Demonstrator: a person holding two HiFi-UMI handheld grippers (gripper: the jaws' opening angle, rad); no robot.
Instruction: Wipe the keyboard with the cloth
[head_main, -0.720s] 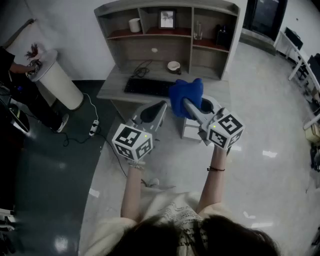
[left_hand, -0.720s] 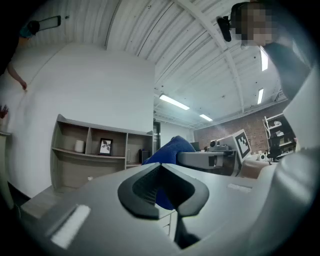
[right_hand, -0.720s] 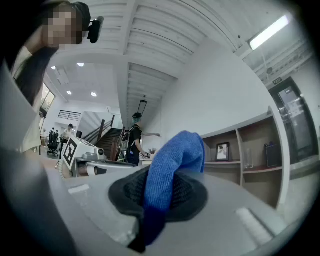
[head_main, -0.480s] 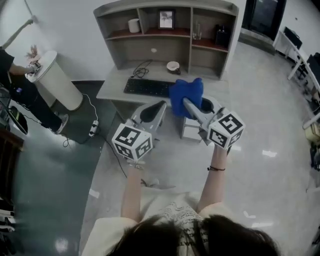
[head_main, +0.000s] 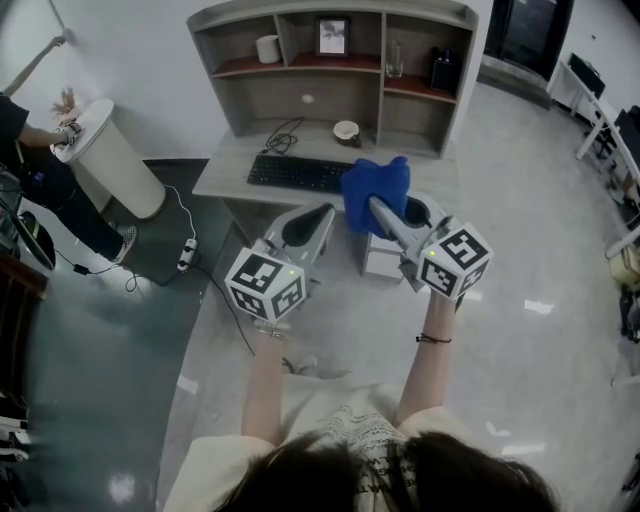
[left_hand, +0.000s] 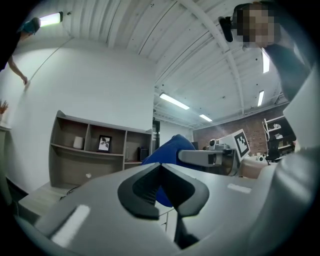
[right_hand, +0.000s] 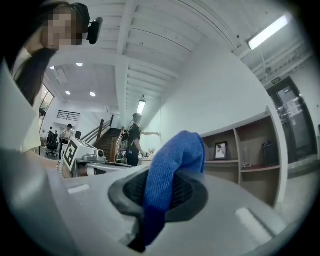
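A black keyboard (head_main: 298, 173) lies on the grey desk (head_main: 225, 170) under the shelf unit. My right gripper (head_main: 372, 205) is shut on a blue cloth (head_main: 375, 188), which bunches up over the desk's front edge just right of the keyboard. In the right gripper view the blue cloth (right_hand: 172, 170) is pinched between the jaws and bulges above them. My left gripper (head_main: 318, 214) is held short of the desk front with its jaws together and nothing in them. In the left gripper view the blue cloth (left_hand: 167, 150) shows past the closed jaws.
A small bowl (head_main: 347, 131) and a coiled cable (head_main: 283, 140) sit behind the keyboard. The shelf unit (head_main: 335, 60) holds a cup, a framed picture and a glass. A white cylinder bin (head_main: 115, 160) stands left, with a person beside it. A white box (head_main: 384, 260) sits below the desk.
The blue cloth and right gripper have shifted very slightly right and down in the head view. The left gripper has barely moved.
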